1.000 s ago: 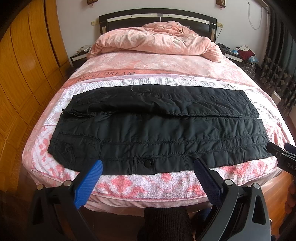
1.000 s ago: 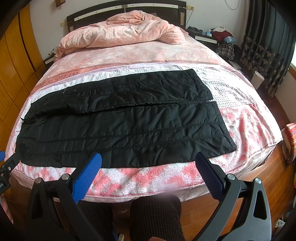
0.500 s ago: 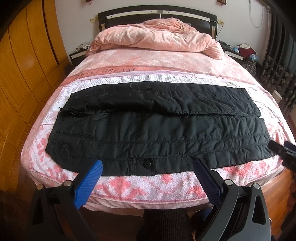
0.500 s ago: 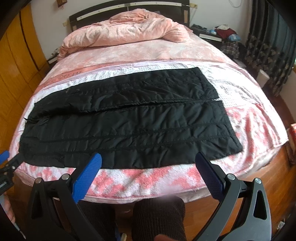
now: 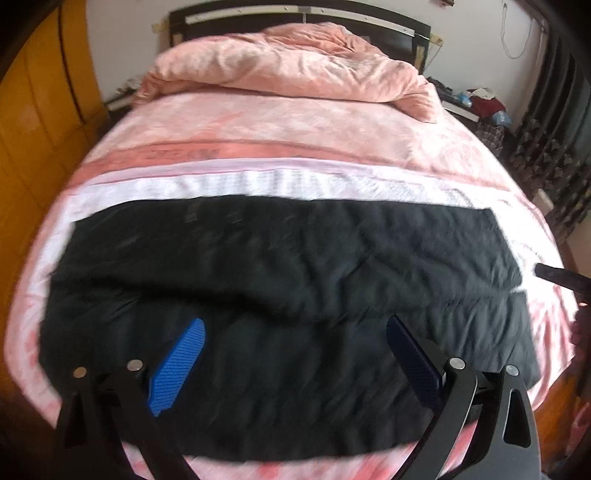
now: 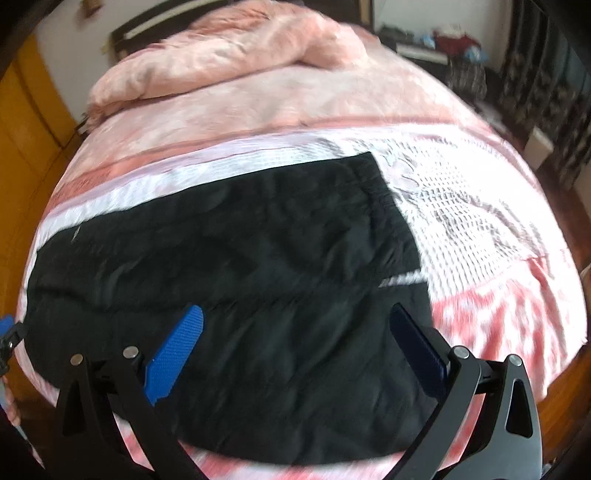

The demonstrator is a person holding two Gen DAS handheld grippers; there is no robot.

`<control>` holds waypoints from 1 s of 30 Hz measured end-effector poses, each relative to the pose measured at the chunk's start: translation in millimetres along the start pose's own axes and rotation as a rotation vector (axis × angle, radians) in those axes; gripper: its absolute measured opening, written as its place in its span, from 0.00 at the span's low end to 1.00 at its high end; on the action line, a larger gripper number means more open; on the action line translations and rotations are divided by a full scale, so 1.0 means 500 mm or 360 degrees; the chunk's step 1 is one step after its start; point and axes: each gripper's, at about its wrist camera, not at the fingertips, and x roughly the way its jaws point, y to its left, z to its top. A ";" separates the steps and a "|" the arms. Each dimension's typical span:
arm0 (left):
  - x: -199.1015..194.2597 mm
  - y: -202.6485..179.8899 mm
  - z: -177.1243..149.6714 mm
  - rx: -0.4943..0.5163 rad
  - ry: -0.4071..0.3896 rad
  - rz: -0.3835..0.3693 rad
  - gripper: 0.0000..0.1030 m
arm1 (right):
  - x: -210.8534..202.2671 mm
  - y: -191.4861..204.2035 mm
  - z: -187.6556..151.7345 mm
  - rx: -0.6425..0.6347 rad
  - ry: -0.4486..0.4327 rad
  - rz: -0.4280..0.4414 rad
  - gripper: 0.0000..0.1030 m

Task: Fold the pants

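Both tools, left [image 5: 295, 354] and right [image 6: 297, 345], spread over black pants [image 5: 280, 295]; only left view shows the headboard [image 5: 295, 14].

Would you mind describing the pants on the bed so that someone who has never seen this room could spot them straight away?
Start at the large bed with the dark headboard and the crumpled pink duvet heaped at its head. Spread flat across the near end lie the black pants, legs running sideways. They are the only dark garment on the pink and white bedding.
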 end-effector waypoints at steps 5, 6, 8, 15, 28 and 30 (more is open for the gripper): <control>0.116 -0.093 0.086 0.0055 0.0069 -0.0104 0.96 | 0.146 -0.125 0.130 0.0086 0.0106 -0.0021 0.97; 0.136 -0.112 0.096 0.0070 0.0080 -0.0106 0.96 | 0.172 -0.139 0.148 0.0077 0.0125 -0.0038 0.97; 0.181 -0.145 0.121 0.0078 0.0095 -0.0111 0.96 | 0.222 -0.163 0.180 0.0082 0.0173 -0.0003 0.97; 0.297 -0.232 0.166 0.0079 0.0110 -0.0100 0.96 | 0.339 -0.197 0.246 0.0064 0.0243 0.0051 0.97; 0.338 -0.305 0.220 0.0294 0.0062 -0.0126 0.96 | 0.322 -0.180 0.237 -0.0139 0.0092 0.0304 0.14; 0.338 -0.317 0.236 0.0392 0.0017 -0.0168 0.96 | 0.281 -0.171 0.230 -0.0240 0.0010 0.0353 0.13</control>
